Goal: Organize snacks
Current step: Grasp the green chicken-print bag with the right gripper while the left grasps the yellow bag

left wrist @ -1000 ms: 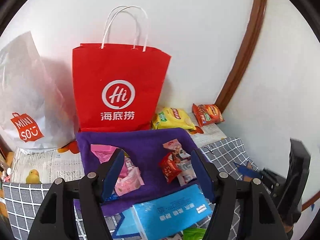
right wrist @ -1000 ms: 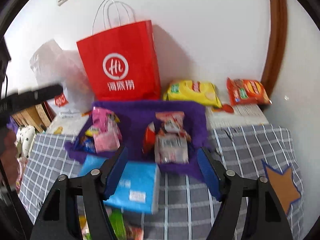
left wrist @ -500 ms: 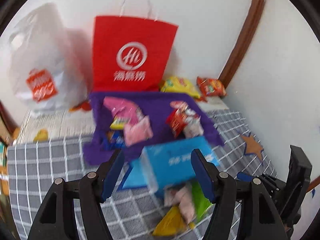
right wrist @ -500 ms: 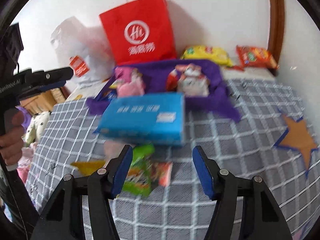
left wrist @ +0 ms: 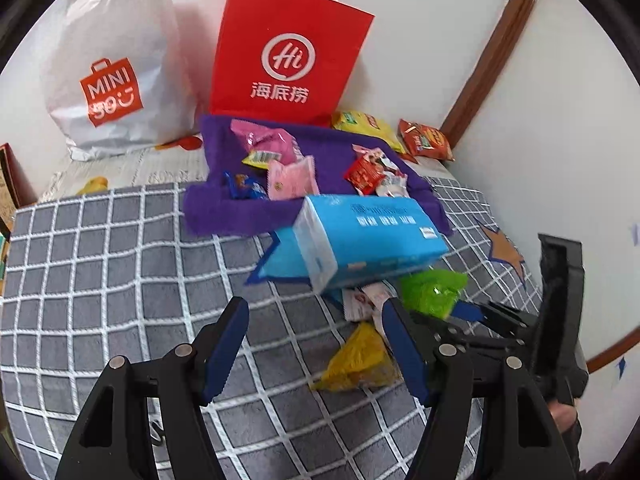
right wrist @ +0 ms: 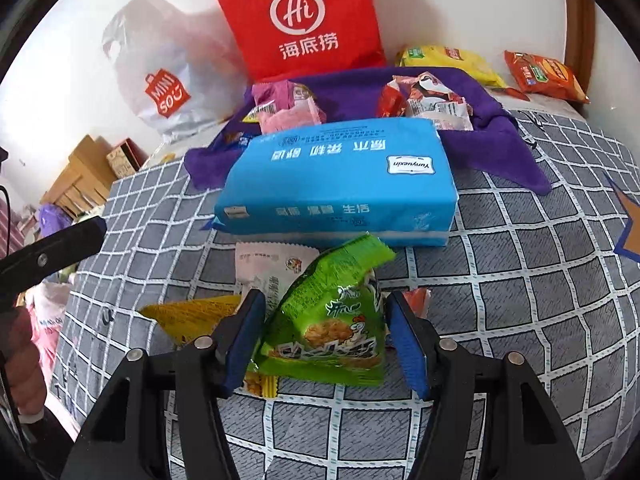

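Right tool (right wrist: pixel 324 340): spread wide, blue pads flanking the crinkly green foil snack packet (right wrist: pixel 328 320) lying on the grey checked bedcover (right wrist: pixel 520 320), not yet pinched. Packet judged light, puffy, slippery; a grip across its middle is advised (contents likely crushable). Left tool (left wrist: pixel 316 344): spread, nothing held. Beyond are noted the blue soft tissue pack (right wrist: pixel 340 184), then the purple cloth (right wrist: pixel 500 136) bearing sorted snacks.
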Demonstrator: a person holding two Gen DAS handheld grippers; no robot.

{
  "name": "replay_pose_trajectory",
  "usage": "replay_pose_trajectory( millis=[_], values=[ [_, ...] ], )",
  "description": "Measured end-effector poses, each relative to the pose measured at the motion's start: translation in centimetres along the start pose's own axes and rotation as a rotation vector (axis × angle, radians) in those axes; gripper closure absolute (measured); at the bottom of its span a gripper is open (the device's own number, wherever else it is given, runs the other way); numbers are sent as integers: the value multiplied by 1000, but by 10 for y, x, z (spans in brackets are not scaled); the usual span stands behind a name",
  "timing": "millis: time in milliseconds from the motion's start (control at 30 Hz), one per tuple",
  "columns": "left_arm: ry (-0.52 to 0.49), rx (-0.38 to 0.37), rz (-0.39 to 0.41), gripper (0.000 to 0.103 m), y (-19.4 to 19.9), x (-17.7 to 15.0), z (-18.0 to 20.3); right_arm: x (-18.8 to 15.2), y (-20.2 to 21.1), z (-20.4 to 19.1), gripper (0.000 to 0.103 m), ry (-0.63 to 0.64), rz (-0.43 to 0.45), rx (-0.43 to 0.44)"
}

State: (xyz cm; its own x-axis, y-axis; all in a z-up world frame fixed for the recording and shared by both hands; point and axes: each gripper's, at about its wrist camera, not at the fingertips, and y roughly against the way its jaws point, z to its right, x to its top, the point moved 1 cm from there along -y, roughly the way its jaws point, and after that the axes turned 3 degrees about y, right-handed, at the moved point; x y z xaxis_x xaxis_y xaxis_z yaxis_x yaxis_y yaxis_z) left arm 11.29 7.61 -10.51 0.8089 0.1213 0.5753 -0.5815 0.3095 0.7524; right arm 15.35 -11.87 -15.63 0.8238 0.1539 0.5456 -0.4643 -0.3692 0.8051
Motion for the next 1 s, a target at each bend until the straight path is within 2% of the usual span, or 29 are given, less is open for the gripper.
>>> replay_pose_trajectory(
  millis=[67,267,400,500,600,900,1000],
  values=[
    [-2,-20,-3,36,-1,-5,2,0,5,2,55,1,11,7],
    [-62,-56,-25,36,-8,-25,19,0,36,19,56,11,87,-40],
    [-106,-36,-74,36,-28,-39,30,-9,46,40,56,36,100,-140],
    [-140,9,-95,36,-45,-47,36,-19,41,55,56,36,72,-176],
    [-148,39,-108,37,-55,-51,37,-28,33,66,57,22,46,-169],
    [-174,33,-156,39,-79,-53,42,-31,16,67,54,36,52,-163],
    [-182,20,-148,50,-76,-51,43,-28,12,68,54,35,40,-156]
  ],
)
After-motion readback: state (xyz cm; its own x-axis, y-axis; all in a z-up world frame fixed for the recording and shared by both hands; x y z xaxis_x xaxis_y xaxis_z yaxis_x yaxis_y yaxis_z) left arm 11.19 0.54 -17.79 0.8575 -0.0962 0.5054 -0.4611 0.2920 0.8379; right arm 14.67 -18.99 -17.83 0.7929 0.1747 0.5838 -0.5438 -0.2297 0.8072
